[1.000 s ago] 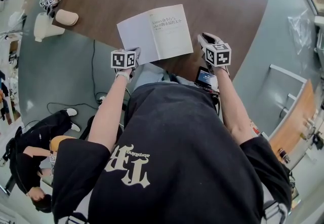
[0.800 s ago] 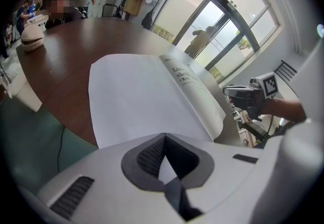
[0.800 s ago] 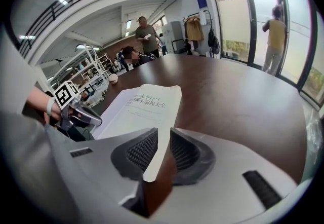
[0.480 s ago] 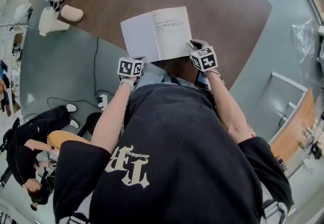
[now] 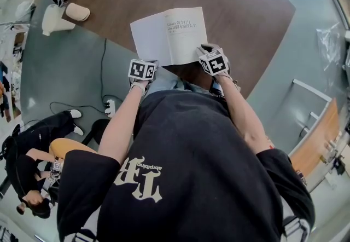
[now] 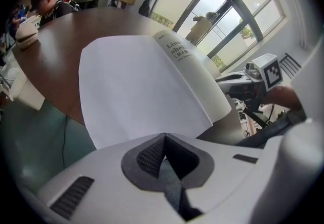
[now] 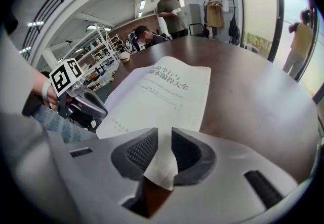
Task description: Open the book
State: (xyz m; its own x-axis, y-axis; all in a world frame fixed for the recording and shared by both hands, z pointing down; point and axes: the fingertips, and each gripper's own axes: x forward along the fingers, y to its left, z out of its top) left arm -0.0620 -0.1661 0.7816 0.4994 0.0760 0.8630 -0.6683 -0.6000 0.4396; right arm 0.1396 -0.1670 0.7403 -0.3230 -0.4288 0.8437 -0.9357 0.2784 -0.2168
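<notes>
Brown wood table (image 5: 240, 5) carries the book (image 5: 186, 33) at its near edge. The book lies open at the title page, and its white cover (image 5: 150, 38) is turned left, overhanging the floor. Right gripper (image 7: 161, 139): jaws clamped on the title page's near corner (image 7: 162, 164). Left gripper (image 6: 164, 139): jaws pressed together at the cover's near edge; unclear whether they nip it.

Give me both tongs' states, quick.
Left tongs: closed at the edge of the book; pinch unclear.
Right tongs: closed on the corner of a page.
</notes>
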